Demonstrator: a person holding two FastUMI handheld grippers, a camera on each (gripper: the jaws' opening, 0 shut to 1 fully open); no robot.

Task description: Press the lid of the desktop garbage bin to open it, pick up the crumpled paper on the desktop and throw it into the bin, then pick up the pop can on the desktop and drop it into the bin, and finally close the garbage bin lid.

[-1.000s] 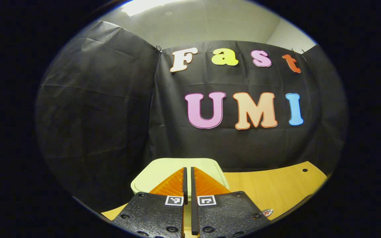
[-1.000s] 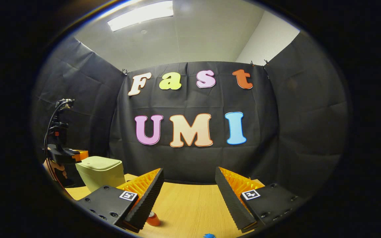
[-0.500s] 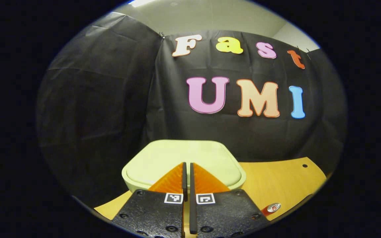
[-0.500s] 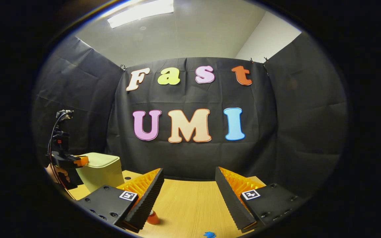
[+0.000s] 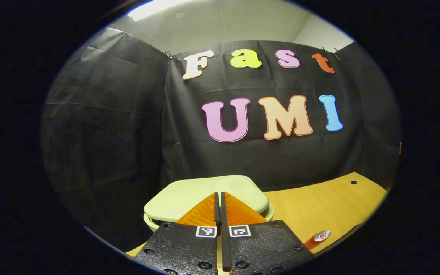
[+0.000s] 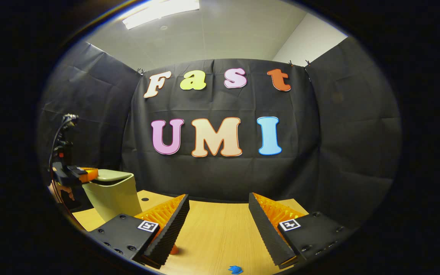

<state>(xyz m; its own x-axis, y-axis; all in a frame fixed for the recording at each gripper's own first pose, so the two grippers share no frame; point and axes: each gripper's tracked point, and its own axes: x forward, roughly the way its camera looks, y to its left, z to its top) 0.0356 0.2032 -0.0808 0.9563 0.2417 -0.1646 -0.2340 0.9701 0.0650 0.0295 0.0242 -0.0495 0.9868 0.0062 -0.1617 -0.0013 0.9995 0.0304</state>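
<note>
Two views split the scene for you: your left gripper view looks down on the pale green bin's lid (image 5: 208, 193), your left gripper (image 5: 219, 200) over it with its fingers pressed together on nothing, and the pop can (image 5: 317, 238) standing on the wooden desk (image 5: 319, 206) to the right. Your right gripper view shows that bin (image 6: 115, 194) from the side at far left, your right gripper (image 6: 218, 217) spread wide above the desk, a small blue scrap (image 6: 236, 269) low between its fingers; no label is readable

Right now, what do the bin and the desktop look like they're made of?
The bin: likely plastic, a smooth matte pale green shell with rounded moulded edges. The desktop: wood or a wood-look laminate, light brown with fine straight grain lines; which one cannot be told.
</note>
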